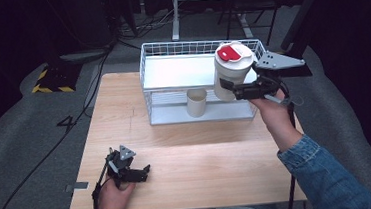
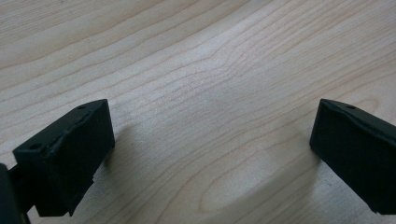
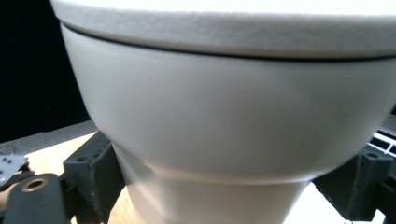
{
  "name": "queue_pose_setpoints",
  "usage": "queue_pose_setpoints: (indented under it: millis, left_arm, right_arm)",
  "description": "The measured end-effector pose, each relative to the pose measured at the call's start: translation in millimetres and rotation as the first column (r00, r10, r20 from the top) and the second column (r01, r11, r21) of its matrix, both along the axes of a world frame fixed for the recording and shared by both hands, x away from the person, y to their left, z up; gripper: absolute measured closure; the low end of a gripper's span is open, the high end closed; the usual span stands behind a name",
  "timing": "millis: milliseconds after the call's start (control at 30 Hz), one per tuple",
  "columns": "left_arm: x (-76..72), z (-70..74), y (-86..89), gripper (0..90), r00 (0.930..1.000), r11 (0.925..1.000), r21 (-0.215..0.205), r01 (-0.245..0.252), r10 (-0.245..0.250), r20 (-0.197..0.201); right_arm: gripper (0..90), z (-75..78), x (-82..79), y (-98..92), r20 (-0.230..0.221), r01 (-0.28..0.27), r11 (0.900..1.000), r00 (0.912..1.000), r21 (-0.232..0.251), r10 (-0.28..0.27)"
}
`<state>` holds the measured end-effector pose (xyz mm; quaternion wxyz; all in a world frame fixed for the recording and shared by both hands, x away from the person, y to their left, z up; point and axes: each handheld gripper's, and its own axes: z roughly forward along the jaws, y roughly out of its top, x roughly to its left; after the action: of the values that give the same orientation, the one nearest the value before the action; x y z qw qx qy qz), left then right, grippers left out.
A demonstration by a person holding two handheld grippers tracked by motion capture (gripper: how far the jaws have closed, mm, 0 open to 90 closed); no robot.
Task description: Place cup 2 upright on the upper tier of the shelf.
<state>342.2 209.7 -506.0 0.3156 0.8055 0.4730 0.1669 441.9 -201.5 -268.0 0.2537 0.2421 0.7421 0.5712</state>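
Two grippers work over a light wooden counter (image 1: 189, 174). The right gripper (image 1: 232, 88) is raised above the far right part of the counter, and its jaws are closed on the narrow lower body of a tall white cup with a white lid and a red tab (image 1: 232, 69). The cup stands upright in the air, in front of the right end of a white wire rack with a flat upper shelf (image 1: 171, 70); I cannot tell if it touches the rack. Under this shelf stands a small beige cup (image 1: 197, 102), well apart from the lifted one.

The left gripper (image 1: 141, 172) lies low near the near left corner of the counter, with the hand (image 1: 114, 193) at the near edge. The wide middle of the counter between this gripper and the rack is bare wood, with free room.

From the left gripper view (image 2: 212, 140), the jaws stand wide apart with nothing between them, just above the wood grain. The right gripper view (image 3: 210, 196) gives a close look at the white cup (image 3: 224, 121): both jaws press its tapered base from the two sides, below the wider upper part and the rim of the lid.
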Motion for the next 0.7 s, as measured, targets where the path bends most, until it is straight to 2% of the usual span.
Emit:
queue_pose_setpoints:
  millis: [267, 700]
  left_arm:
    - [0.0, 0.0, 0.0, 0.3, 1.0, 1.0, 0.0, 0.0, 0.0, 0.0]
    - [-0.2, 0.1, -0.2, 0.3, 1.0, 1.0, -0.003, -0.002, 0.002, -0.003]
  right_arm:
    - [13.7, 7.0, 23.4, 13.2, 0.014, 0.028, 1.0, 0.9995, 0.008, -0.029]
    - [13.7, 5.7, 58.6, 25.5, -0.011, 0.086, 0.996, 0.9963, 0.032, -0.086]
